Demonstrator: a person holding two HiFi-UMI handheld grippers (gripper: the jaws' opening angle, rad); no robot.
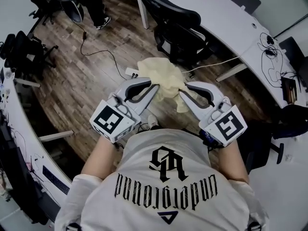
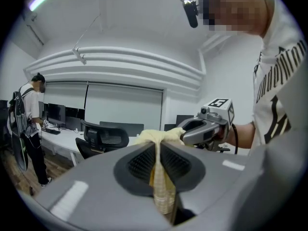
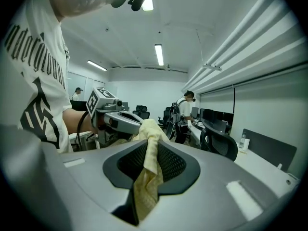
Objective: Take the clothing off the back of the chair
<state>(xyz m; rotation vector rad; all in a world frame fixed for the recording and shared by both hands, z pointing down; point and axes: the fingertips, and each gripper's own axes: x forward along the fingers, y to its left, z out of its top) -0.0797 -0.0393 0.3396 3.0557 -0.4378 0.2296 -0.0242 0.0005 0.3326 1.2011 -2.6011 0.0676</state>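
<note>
A pale yellow garment (image 1: pixel 162 78) hangs bunched in the air between my two grippers, above the wooden floor. My left gripper (image 1: pixel 155 86) is shut on its left side, and the cloth (image 2: pixel 161 177) runs pinched between its ribbed pads. My right gripper (image 1: pixel 182 93) is shut on the right side, with the cloth (image 3: pixel 147 177) clamped between its pads too. The black office chair (image 1: pixel 175 30) stands beyond the garment by the white desk, its back bare. From the left gripper view the right gripper (image 2: pixel 185 134) shows across the cloth; from the right gripper view the left gripper (image 3: pixel 137 124) shows likewise.
A curved white desk (image 1: pixel 226 28) runs behind the chair, with cables on it. A power strip (image 1: pixel 131 72) and a black cable lie on the floor. More black chairs (image 1: pixel 24 52) stand at the left. Another person (image 3: pixel 185 114) stands at a desk in the distance.
</note>
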